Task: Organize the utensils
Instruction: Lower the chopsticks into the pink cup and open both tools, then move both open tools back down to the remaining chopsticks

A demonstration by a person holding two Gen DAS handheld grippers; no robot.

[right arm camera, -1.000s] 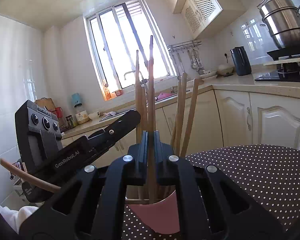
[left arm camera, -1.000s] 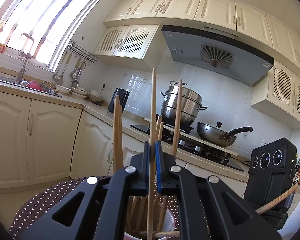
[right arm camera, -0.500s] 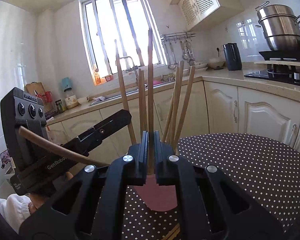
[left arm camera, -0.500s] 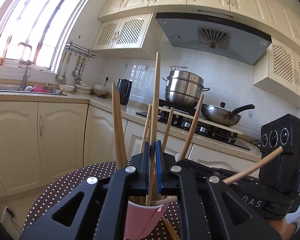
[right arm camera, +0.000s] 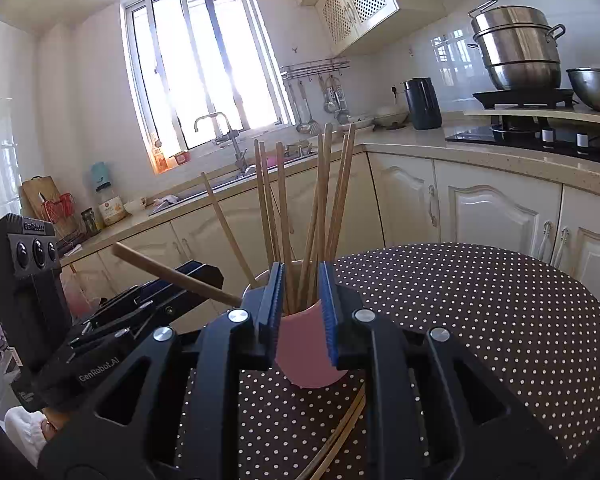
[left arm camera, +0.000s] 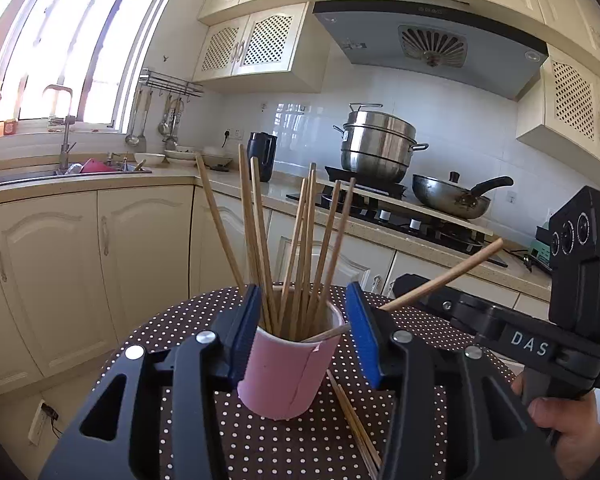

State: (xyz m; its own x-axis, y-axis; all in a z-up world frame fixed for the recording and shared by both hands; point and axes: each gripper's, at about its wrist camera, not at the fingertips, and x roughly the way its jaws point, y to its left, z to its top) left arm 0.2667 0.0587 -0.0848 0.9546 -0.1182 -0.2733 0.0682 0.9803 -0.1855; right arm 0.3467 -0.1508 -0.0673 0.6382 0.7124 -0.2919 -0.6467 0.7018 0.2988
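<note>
A pink cup stands on the round dotted table with several wooden chopsticks upright in it. One more chopstick leans low out of the cup's mouth, toward the other gripper. My left gripper is opening, jaws wide, the cup just beyond them and nothing pressed. My right gripper is opening too, with a narrow gap and no stick in it. A few loose chopsticks lie on the cloth beside the cup.
A hand holds the right gripper's body at the table's right; the left gripper's body is opposite. Cream cabinets, a sink and a stove with pots ring the table.
Both grippers were shut on an upright chopstick over the cup. Both have let go, their jaws have parted, and both have drawn back from the cup.
</note>
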